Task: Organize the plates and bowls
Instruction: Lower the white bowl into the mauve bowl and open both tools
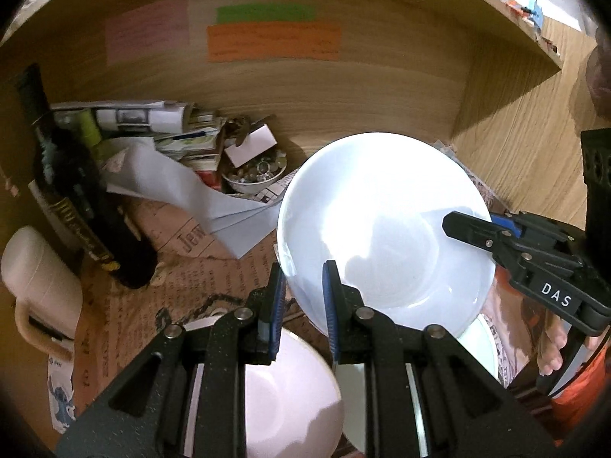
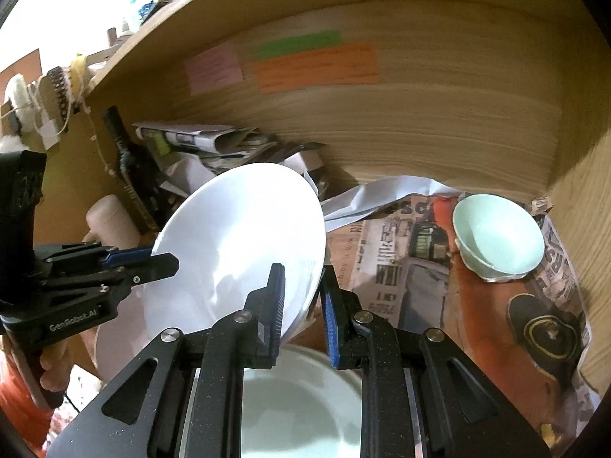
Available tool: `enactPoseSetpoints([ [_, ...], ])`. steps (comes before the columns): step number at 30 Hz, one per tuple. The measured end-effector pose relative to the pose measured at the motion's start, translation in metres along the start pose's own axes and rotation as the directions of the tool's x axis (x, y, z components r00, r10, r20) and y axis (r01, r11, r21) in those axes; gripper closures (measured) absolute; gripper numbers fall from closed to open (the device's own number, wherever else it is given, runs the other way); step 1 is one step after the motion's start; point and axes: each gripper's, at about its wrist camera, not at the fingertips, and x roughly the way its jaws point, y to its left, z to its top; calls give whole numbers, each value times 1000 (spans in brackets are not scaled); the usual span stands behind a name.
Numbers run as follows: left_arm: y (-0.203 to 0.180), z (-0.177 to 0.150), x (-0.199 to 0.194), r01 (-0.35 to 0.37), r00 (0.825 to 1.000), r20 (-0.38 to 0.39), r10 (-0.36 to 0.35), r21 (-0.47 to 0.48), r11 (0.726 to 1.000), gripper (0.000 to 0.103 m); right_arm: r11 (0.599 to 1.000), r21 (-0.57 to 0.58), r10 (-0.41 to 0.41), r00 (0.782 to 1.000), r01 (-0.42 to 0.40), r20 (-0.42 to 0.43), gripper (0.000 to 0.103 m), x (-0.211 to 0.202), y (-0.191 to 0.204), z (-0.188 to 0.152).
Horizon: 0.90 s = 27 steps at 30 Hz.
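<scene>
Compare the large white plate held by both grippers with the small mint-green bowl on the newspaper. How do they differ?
The large white plate is shallow and wide; the small mint-green bowl is deep and narrow. The plate is lifted and tilted, gripped at opposite rims by the left gripper and the right gripper; the bowl rests on the newspaper, untouched. Both are round, glossy and empty.

white plate (image 1: 382,221), glossy; pink plate (image 1: 290,400) under left gripper; pale mint bowl (image 2: 500,238) at far right; grippers black (image 1: 303,297) (image 2: 301,297) with blue ribbed pads (image 1: 275,305); shelf liner newspaper (image 2: 397,267), black print on tan plus orange-red patches; pink, green and orange paper strips (image 1: 273,42) on light wood back panel; dark bottle (image 1: 76,198), gold lettering; cream mug (image 1: 42,286)
</scene>
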Motion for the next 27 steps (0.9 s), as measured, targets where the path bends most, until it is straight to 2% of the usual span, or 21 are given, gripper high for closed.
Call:
enactPoseSetpoints([
  [13, 26, -42, -35, -7, 999, 33, 10, -80, 997, 84, 998, -46, 45, 999, -45, -10, 86, -7, 41, -18],
  [27, 60, -82, -58, -66, 997, 37, 72, -155, 986, 84, 989, -79, 116, 991, -122, -73, 86, 13, 80, -40],
])
